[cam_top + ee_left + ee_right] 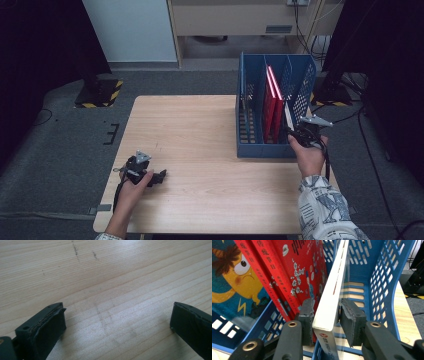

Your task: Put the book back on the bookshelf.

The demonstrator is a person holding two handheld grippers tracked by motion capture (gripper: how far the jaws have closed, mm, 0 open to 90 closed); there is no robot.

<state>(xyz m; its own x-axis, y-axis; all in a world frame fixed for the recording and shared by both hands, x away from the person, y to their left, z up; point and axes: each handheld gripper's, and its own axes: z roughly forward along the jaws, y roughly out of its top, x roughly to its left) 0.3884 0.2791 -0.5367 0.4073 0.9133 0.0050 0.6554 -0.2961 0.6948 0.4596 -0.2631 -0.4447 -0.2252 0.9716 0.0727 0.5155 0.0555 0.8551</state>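
Observation:
A blue perforated file basket [276,150] stands at the table's right side, with red books [272,102] upright in its middle compartment. My right gripper [292,131] is at the basket's near right corner, shut on a thin white book [288,116] that leans in the right compartment. In the right gripper view, both pads [308,320] press the white book [332,295] near its lower spine, with the red books [297,272] just to its left. My left gripper [161,176] lies on the table's near left, open, with bare wood between its fingers [50,327].
A book with a blue and yellow cartoon cover [237,277] stands beyond the red ones. The basket's right wall [384,282] is close beside the white book. The wooden table [200,130] stretches between the two hands. Black stands and cables sit on the floor around it.

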